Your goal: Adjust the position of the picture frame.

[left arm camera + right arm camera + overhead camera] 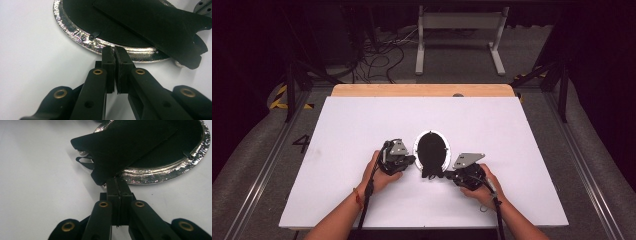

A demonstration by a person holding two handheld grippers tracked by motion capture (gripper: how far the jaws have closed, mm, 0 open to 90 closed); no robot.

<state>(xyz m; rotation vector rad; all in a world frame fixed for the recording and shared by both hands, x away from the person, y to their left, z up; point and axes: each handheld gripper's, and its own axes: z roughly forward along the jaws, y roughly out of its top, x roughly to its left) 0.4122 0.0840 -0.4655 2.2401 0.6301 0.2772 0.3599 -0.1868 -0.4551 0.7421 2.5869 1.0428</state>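
An oval picture frame (432,150) with a silver rim (82,37) lies face down on the white table (352,130), black backing up. Its black easel stand (160,27) (120,147) is raised a little off the backing. My left gripper (412,161) (114,48) is at the frame's left side, jaws all but together, tips against the rim. My right gripper (447,175) (117,180) is at the frame's near right, jaws shut, tips touching the stand's foot and the rim (162,171). Whether anything is pinched there I cannot tell.
A small black tab (95,35) (187,153) sits on the backing near the rim. A wooden strip (422,90) runs along the table's far edge. Beyond it, on the floor, are a white metal stand (459,22) and loose cables (377,55).
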